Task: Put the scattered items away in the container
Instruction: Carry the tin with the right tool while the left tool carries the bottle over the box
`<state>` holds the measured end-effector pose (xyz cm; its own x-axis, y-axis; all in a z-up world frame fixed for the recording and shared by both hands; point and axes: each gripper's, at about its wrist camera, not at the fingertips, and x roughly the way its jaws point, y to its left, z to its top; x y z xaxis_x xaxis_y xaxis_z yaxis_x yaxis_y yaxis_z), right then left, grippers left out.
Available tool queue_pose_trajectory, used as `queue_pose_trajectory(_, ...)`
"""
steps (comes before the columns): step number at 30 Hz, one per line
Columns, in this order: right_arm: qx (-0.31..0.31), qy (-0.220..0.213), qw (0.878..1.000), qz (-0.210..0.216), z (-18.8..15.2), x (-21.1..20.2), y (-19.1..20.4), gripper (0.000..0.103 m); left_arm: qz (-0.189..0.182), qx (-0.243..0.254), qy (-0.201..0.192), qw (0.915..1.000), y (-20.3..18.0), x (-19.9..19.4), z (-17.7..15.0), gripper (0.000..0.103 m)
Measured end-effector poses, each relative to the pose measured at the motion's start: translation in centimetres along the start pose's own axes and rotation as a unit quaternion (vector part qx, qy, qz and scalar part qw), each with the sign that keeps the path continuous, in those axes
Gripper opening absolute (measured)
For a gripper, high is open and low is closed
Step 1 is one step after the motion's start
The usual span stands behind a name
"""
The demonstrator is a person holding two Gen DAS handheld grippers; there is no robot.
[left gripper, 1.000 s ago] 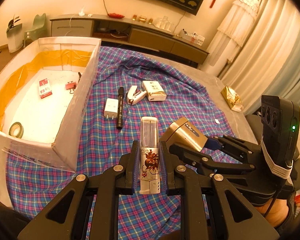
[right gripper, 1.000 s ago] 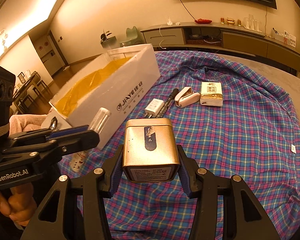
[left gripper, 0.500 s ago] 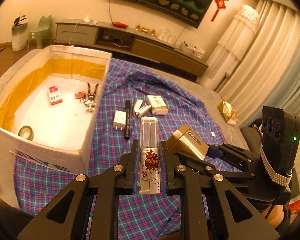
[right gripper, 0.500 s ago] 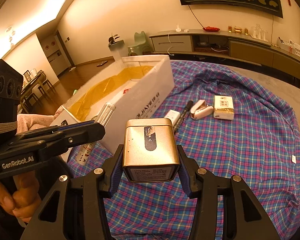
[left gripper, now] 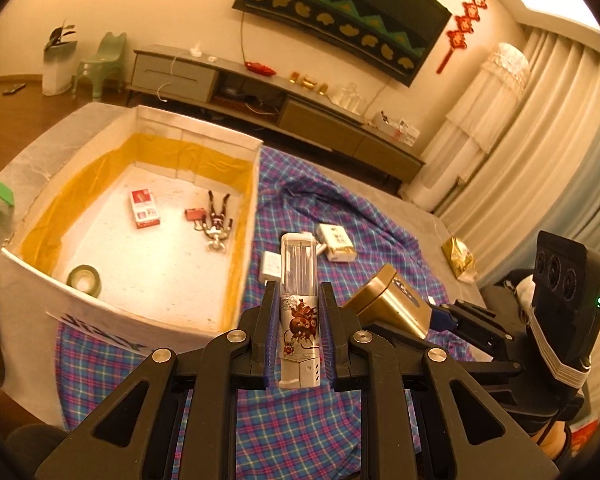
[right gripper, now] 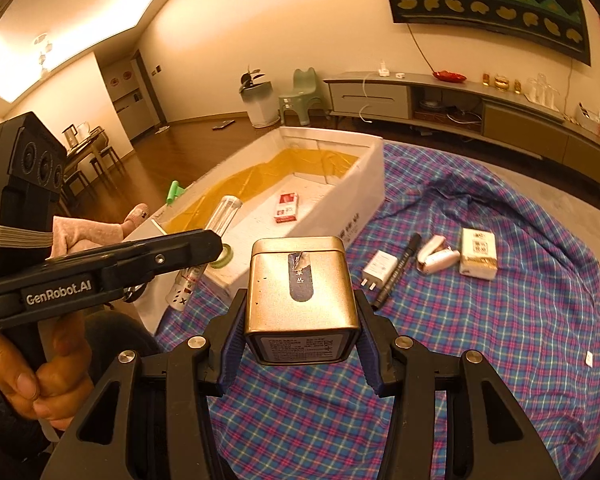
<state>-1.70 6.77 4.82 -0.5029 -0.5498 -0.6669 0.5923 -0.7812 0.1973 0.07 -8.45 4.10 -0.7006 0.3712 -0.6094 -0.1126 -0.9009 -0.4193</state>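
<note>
The left gripper (left gripper: 299, 332) stays clamped on the clear tube (left gripper: 299, 280), now raised nearer the white box (left gripper: 236, 280) at the blanket's left edge. The right gripper (right gripper: 300, 344) still grips the gold tin (right gripper: 302, 284). A charger (right gripper: 377, 268), marker (right gripper: 396, 276) and stapler (right gripper: 436, 258) remain on the blanket (right gripper: 480, 340).

Both grippers are black plastic, with open triangular cutouts, silver screws and blue ribbed pads (left gripper: 327, 332). The left gripper (right gripper: 204, 248) reads "GenRobot.AI" in white; a bare hand (right gripper: 40, 364) grips it. The right gripper (left gripper: 440, 316) has a three-lens block, green light, white band.
</note>
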Motion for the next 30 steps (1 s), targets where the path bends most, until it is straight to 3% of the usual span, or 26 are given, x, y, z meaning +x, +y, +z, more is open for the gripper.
queue_pose_trajectory(19,-0.054,0.006,0.999,0.007,3.6,2.1,3.8,0.05,0.01,-0.03,-0.025,0.9992,4.2,-0.9,2.7,0.019)
queue_pose_trajectory(30,-0.078,0.013,0.997,0.009,5.2,3.9,5.3,0.05,0.011,-0.062,-0.019,0.9979,7.1,-0.1,3.6,0.019)
